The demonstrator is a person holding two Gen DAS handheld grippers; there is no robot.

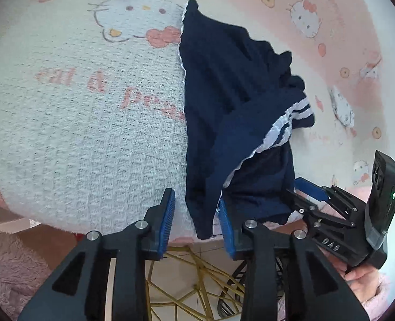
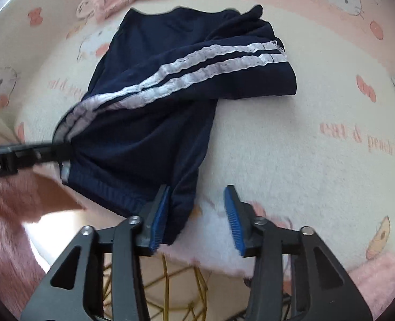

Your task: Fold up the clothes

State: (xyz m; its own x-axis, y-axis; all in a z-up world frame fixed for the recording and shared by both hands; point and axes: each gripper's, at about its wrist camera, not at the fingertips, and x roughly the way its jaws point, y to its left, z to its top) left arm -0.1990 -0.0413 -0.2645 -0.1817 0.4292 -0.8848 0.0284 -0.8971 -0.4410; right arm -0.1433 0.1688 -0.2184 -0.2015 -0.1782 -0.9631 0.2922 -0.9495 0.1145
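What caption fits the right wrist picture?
Open right gripper over navy striped shorts on a cartoon-cat blanket.

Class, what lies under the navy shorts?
The navy shorts lie on a cat-print blanket, their near corner hanging past its edge. Anything beneath the blanket stays hidden there.

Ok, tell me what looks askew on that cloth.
The navy shorts lie crumpled, one leg folded crookedly across, white stripes slanting. Their near edge hangs over the table edge. Stripe stitching looks frayed at the hem.
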